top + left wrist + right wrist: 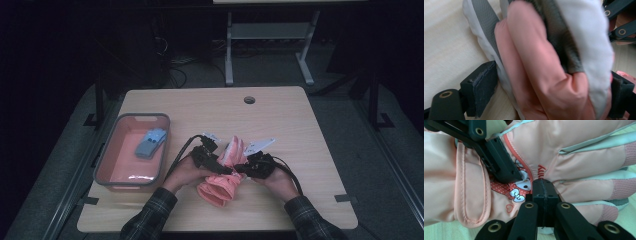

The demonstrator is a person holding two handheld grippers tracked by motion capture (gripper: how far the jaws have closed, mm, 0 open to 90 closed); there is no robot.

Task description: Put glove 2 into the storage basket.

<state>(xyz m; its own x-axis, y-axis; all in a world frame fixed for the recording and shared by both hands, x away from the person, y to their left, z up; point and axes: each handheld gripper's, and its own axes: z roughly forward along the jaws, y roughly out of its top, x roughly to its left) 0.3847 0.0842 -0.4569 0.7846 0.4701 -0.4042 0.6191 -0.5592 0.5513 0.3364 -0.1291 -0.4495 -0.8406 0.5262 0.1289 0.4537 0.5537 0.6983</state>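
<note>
A pink padded glove (221, 188) with grey and white trim lies at the table's front middle, cuff toward the person. My left gripper (223, 168) is shut across its thick body, which bulges between the two pads (482, 86). In the left gripper view the glove (536, 62) covers the table behind it. My right gripper (542, 185) is shut, its tips pressed against the glove (579, 150) by a cartoon print (520, 188). Whether fabric is pinched between them is hidden. One of the left gripper's fingers (499, 162) lies across the glove beside it. From above, the right gripper (242, 168) meets the glove's right side.
A grey-rimmed pink basket (132, 117) stands at the table's left with a blue-grey glove (150, 143) inside. A cable hole (249, 100) sits near the far edge. Cables trail from both grippers. Table legs (229, 50) stand on the floor beyond.
</note>
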